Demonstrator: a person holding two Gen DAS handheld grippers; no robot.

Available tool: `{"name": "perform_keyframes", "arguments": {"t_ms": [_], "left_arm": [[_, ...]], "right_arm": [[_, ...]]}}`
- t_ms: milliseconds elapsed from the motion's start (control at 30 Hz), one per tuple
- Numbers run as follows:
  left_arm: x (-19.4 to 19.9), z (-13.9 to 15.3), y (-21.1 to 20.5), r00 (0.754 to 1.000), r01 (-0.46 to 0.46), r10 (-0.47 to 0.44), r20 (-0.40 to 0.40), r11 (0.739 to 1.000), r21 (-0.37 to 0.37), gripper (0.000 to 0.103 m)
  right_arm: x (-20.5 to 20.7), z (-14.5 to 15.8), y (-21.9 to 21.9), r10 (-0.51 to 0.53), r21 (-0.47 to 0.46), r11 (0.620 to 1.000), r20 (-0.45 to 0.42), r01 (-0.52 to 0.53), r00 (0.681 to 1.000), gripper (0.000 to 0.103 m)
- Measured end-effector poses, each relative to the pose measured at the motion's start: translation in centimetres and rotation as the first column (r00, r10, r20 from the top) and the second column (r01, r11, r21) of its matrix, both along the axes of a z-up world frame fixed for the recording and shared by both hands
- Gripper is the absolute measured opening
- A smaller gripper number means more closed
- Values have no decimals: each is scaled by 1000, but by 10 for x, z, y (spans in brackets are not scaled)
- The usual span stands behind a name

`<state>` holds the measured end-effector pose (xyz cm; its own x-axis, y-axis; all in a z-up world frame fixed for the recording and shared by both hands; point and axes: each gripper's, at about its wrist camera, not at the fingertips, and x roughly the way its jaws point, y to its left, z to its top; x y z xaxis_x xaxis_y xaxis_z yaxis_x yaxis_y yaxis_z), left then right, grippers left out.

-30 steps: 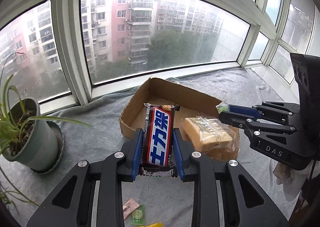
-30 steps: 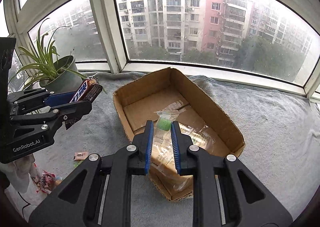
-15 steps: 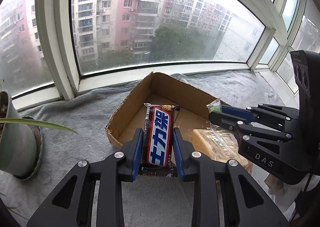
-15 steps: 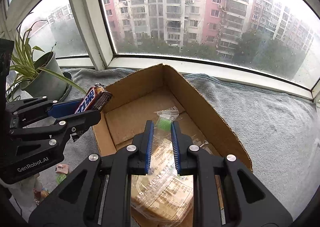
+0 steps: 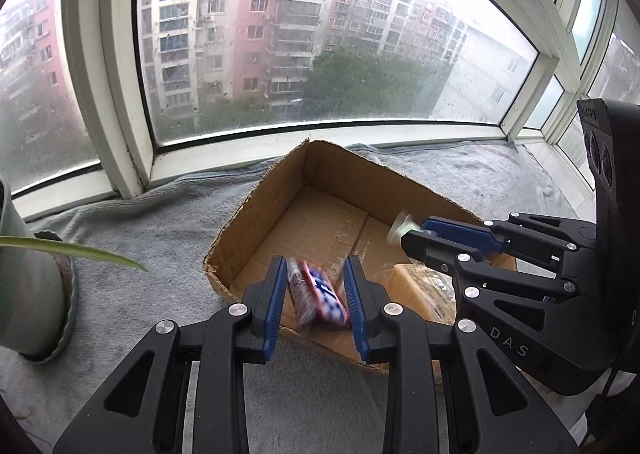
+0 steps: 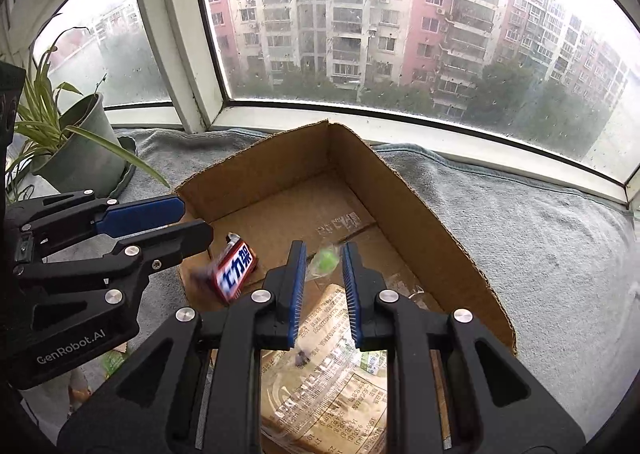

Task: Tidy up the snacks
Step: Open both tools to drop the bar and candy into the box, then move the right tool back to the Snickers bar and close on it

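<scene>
Left gripper (image 6: 195, 222) has let go: the Snickers bar (image 6: 236, 272), clamped flat between its pads half a second ago, is now motion-blurred and tilted, clear of the fingertips and dropping into the near left corner of the cardboard box (image 6: 420, 213). Left jaws read as apart, nothing pressed between them. Right gripper (image 6: 322, 250) is still closed on the thin top edge of the clear biscuit bag (image 6: 320, 394); the green bit at the bag's neck is blurred between the pads, and the bag body is already down inside the box at its near end. Judgement: bar is effectively placed, and the bag only needs releasing. More small wrappers lie outside the box, below the left gripper, so sorting isn't finished.
</scene>
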<state>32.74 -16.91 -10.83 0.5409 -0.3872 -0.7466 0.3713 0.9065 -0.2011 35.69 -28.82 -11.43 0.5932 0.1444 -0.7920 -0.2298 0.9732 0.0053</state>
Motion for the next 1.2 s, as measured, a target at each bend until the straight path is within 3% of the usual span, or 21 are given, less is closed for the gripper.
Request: {"name": "perform_keyframes", "arguments": {"t_ms": [267,567,1100,1167,1200], "left_arm": [[-4,6,1,1000,6,-6,18,1000,18,28],[-27,35,14,997,8,-11,82,999,35,28],[-118,94,90,978,-40,27,207,997,63,28],[-130,98,105,977,-50,36,210,997,63,28],[-136,98,110,976,-55,39,213,996,68,28]], "right_arm": [[-7,10,-2,-8,3,1000,10,8,1000,19],[-33,39,4,13,7,1000,47,-13,999,19],[-132,105,41,101,45,993,138,-108,985,20],[-143,107,46,112,48,992,139,-119,984,21],[-149,108,48,117,53,991,139,-126,983,26]]}}
